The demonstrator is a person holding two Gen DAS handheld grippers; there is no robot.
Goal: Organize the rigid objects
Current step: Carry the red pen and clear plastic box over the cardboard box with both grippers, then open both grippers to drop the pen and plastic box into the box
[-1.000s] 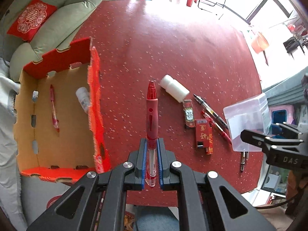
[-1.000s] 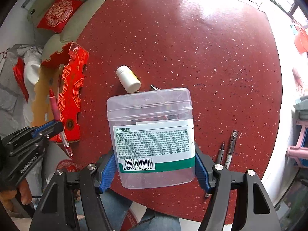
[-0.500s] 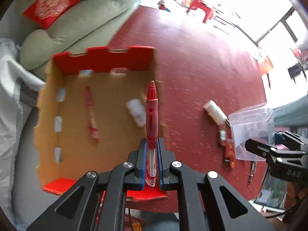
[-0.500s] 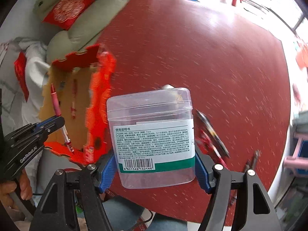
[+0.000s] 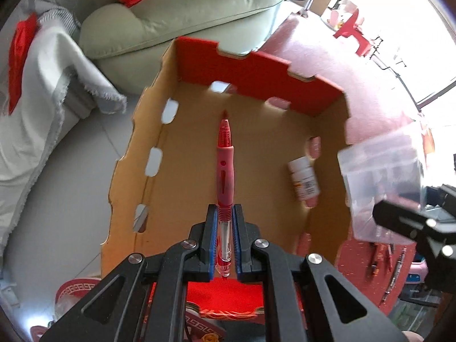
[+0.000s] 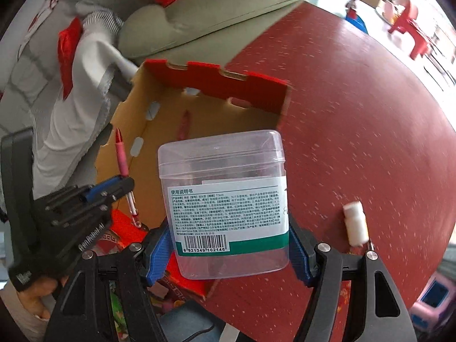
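Note:
My left gripper (image 5: 223,213) is shut on a red pen (image 5: 225,171) that points forward over the inside of the open cardboard box (image 5: 256,68). A white bottle (image 5: 305,182) lies in the box by its right wall. In the right wrist view another red pen (image 6: 183,125) lies on the box floor. My right gripper (image 6: 228,245) is shut on a clear plastic container (image 6: 225,199) with a printed label, held over the box's (image 6: 216,77) near right corner. The left gripper (image 6: 114,188) with its pen (image 6: 121,156) shows to the left of it.
The box stands at the left edge of a round red table (image 6: 356,114). A second white bottle (image 6: 354,223) lies on the table to the right. Several pens (image 5: 393,270) lie near the table's right edge. A green sofa (image 5: 185,14) and white cloth (image 5: 42,99) lie beyond the box.
Both grippers have swung left from over the table to the box. The pen now hangs above the box interior and the clear container has come up to its right side.

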